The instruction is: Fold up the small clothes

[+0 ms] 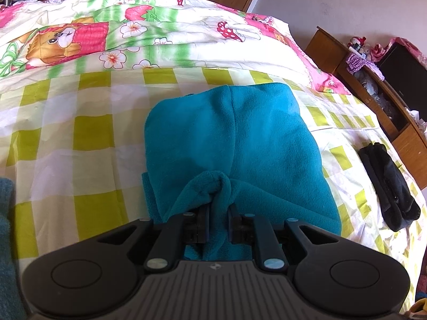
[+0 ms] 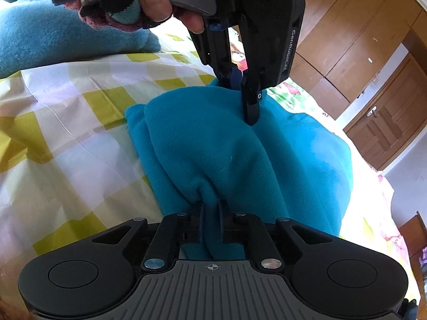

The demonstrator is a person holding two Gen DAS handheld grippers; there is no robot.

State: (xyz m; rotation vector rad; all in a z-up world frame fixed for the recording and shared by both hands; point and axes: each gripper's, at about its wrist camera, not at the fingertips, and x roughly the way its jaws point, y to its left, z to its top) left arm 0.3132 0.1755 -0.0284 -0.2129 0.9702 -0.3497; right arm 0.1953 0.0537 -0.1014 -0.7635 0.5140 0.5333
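The left gripper is nearly closed, its jaws pinching a bunched ridge of the teal fleece garment, which lies folded on the checked bedsheet and extends toward 12 o'clock from the fingers. The right gripper is likewise narrowed onto a fold of the same garment at its near edge; in its view, the left gripper enters from 12 o'clock, held by a hand, with its fingers pressed into the cloth. A black pouch lies on the sheet at 3 o'clock, well apart from the garment.
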